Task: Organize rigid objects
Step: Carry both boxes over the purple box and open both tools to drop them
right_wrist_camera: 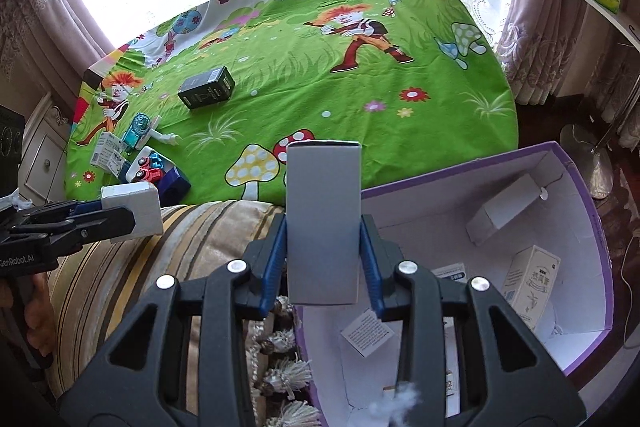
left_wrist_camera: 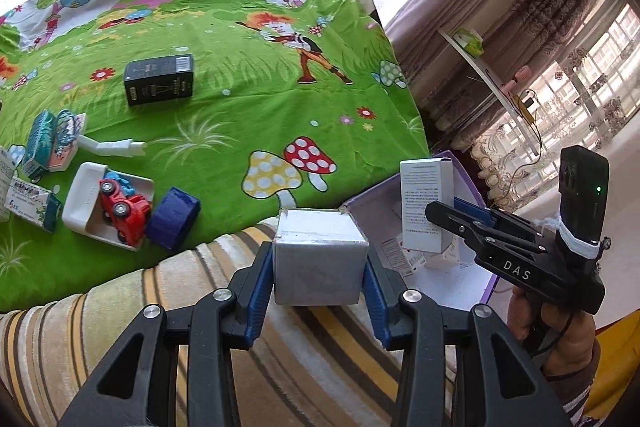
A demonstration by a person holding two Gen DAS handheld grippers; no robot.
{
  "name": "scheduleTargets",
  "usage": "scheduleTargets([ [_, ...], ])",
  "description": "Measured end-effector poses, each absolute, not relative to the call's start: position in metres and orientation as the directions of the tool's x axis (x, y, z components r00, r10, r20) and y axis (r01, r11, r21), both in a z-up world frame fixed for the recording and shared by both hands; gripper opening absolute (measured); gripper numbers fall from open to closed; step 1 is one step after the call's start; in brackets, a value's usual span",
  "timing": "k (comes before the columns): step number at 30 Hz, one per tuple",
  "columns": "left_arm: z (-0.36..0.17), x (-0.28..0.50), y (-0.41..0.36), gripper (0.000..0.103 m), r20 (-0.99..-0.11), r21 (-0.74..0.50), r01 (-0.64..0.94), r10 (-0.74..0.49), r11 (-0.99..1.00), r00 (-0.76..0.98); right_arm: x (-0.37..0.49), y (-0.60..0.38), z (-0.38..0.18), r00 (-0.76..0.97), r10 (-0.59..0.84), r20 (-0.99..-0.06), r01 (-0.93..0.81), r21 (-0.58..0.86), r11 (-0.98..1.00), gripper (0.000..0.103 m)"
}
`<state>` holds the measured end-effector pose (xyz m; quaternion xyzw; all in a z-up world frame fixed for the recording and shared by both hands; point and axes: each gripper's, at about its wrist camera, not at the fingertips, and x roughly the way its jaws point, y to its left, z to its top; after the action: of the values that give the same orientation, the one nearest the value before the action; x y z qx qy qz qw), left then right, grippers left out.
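White card fills both grips: the left tool is clamped on a squat white box, its blue pads pressing the box's two sides, held above the striped cushion at the near edge of the bench. The right tool pinches a tall white carton upright between its pads, over the near left rim of the purple-edged storage box. Inside that storage box lie a plain white carton near the far wall and a printed carton leaning by the right wall, with smaller packets lower down. On the green cartoon cloth a black box lies well apart from both tools; at the left sit a red toy car in a white tray, a dark blue block touching the tray, and several printed packets.
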<state>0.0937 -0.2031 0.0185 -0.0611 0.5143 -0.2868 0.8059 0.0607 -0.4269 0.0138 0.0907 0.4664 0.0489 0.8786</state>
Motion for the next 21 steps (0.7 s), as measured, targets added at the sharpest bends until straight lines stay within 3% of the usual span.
scheduleTargets([
  [17,0.02,0.085,-0.287,0.043,-0.791,-0.412,0.521,-0.577,0.748,0.202,0.031,-0.475,0.01,0.581,0.162,-0.797,0.086,0.258,0.962,0.04],
  [21,0.018,0.086,-0.293,0.048,-0.789,-0.428,0.521,-0.586,0.739,0.184,0.03,-0.479,0.01,0.582,0.161,-0.797,0.099,0.266,0.959,0.04],
])
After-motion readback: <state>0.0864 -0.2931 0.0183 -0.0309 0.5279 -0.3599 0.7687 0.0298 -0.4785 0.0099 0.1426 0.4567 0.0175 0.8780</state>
